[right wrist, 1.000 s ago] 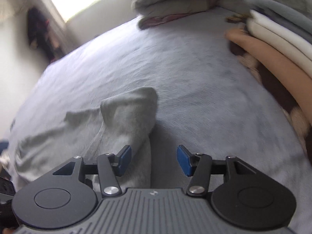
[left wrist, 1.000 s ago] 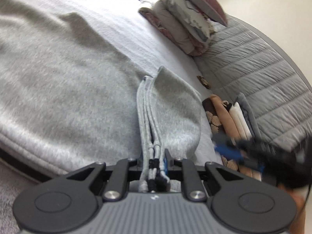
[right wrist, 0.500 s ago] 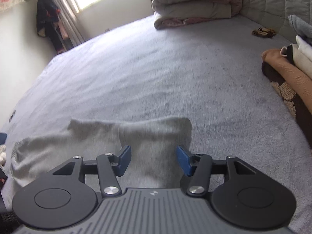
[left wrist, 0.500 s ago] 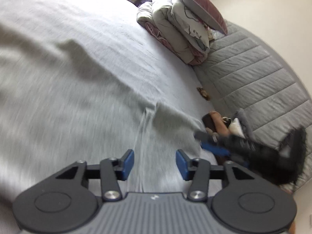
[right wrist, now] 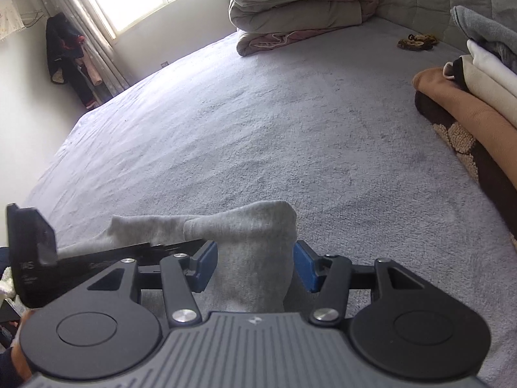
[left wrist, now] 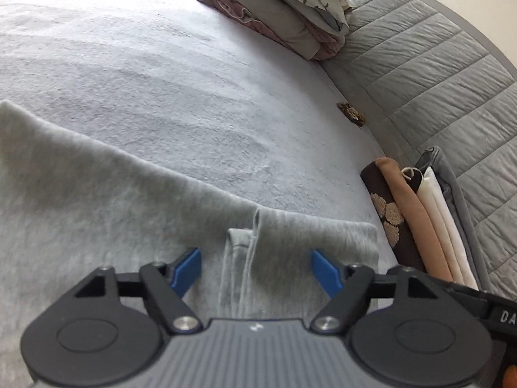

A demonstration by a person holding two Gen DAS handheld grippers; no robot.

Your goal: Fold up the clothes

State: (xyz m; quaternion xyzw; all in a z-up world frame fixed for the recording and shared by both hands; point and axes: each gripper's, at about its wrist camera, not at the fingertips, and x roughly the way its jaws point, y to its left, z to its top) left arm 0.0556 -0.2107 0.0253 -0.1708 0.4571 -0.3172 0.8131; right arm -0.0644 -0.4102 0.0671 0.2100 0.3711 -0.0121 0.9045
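**Grey garment: fold laid down, left grip let go**

**Bed** (left wrist: 200,103). Pale grey plush cover; the landmark for all entries below. Quilted grey headboard (left wrist: 436,74) along its far side.

**Bedding pile** (right wrist: 300,3). Rolled duvet and pillow at the head of the bed, well apart from the work.

**Grey garment** (left wrist: 97,220). Soft sweatshirt-type knit lying on the near part of the bed. A second ago its bunched hems were pinched upright in the left gripper; now the cloth lies flat on the bed, a stitched edge (left wrist: 248,258) running up its middle. Judged: one fold has just been laid and released; the piece looks only partly folded, a lumpy doubled end (right wrist: 258,226) rising at its right side.

**Folded stack** (left wrist: 420,220). Brown patterned, tan, white and grey pieces at the bed's right edge beside the headboard, near the garment but not touching it. Judged: finished items.

**Left gripper** (left wrist: 255,268). Jaws opening, now wide, blue pads clear of the cloth; the garment's seam lies below and between them, unpinched. It has drawn back from the fold.

**Right gripper** (right wrist: 255,266). Jaws at a middling gap, unchanged; the garment's raised end sits between the pads and appears to touch both. Whether it is truly gripped cannot be told.

**Small brown item** (left wrist: 350,114). On the bed by the headboard; unidentifiable.
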